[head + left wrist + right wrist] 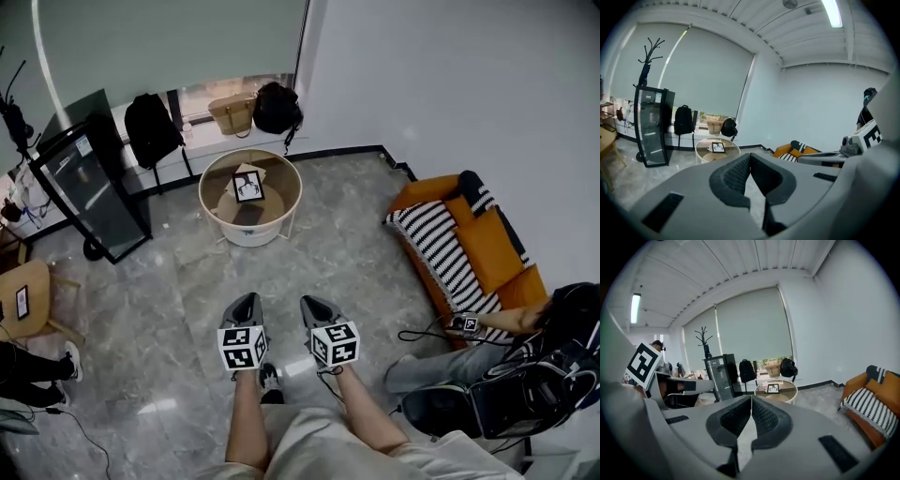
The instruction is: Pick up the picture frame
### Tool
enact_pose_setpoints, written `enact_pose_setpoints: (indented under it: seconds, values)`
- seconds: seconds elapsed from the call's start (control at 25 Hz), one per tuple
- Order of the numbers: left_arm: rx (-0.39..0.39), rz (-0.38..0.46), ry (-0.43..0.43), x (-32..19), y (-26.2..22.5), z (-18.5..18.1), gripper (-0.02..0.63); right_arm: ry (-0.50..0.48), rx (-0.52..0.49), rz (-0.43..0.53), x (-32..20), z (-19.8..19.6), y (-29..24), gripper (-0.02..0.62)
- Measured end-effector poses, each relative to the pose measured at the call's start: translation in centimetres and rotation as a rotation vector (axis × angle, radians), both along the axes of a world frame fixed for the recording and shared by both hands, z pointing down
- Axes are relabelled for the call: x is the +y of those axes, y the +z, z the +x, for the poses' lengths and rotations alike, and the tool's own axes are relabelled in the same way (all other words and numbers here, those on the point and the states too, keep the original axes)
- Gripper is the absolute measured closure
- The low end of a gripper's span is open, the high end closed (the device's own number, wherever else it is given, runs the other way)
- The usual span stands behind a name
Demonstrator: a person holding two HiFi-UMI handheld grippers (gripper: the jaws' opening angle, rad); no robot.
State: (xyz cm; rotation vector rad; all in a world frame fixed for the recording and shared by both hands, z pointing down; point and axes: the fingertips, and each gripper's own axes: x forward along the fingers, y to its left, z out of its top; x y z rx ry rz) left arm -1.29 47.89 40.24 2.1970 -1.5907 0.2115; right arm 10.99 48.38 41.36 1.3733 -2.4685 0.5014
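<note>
A small black picture frame (248, 187) stands on a round glass-topped side table (281, 172) near the far window. It also shows far off in the left gripper view, as the frame (718, 147), and in the right gripper view, as the frame (773, 388). My left gripper (247, 304) and right gripper (312, 304) are held side by side over the marble floor, well short of the table. Both point toward it. Each pair of jaws is shut with nothing between them.
An orange sofa (497, 248) with a striped blanket stands at the right, and a seated person (525, 323) is beside it. A black glass cabinet (89, 183) stands left of the table. Backpacks and a tan bag (232, 113) line the window sill.
</note>
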Motion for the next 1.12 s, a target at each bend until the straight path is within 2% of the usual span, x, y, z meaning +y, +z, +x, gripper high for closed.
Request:
enact_pose_setpoints:
  seconds: [0.16, 0.44, 0.6, 0.84, 1.12]
  values:
    - [-0.009, -0.015, 0.028, -3.7, 0.4, -2.3, 0.584, 0.025, -0.007, -0.007, -3.8, -2.0, 0.3, 0.56]
    - [-0.007, -0.041, 0.001, -7.6, 2.0, -5.4, 0.584, 0.049, 0.0, -0.028, -8.4, -3.0, 1.3, 0.56]
    - [0.005, -0.048, -0.01, -9.7, 3.1, -6.4, 0.584, 0.07, -0.027, -0.044, -11.3, -3.0, 2.3, 0.56]
    - [0.0, -0.078, -0.041, -15.6, 4.4, -8.1, 0.584, 0.039, -0.016, -0.076, -17.6, -4.3, 3.6, 0.56]
    - [-0.04, -0.094, -0.084, -25.2, 4.3, -8.2, 0.584, -0.017, -0.066, -0.08, -28.5, -4.9, 3.2, 0.56]
